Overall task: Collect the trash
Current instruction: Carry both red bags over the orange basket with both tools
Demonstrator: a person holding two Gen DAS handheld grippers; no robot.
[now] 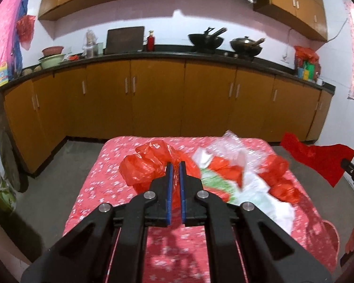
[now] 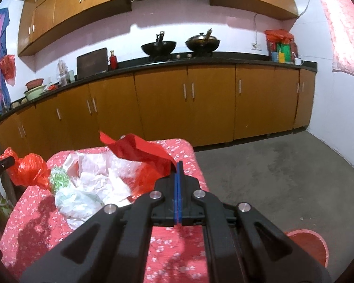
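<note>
Red paper sheet: light, tears easily; your right gripper pinches its corner, held above the table. Orange plastic bag: soft, slippery; your left gripper is clamped on a fold. White wrappers lie loose between; take bunched folds.

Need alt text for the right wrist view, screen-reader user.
The right gripper, jaws shut, pinches a sheet of red paper above a table with a red flowered cloth. Crumpled white plastic bags and a red plastic bag lie to the left. Behind: brown kitchen cabinets and two woks.
</note>
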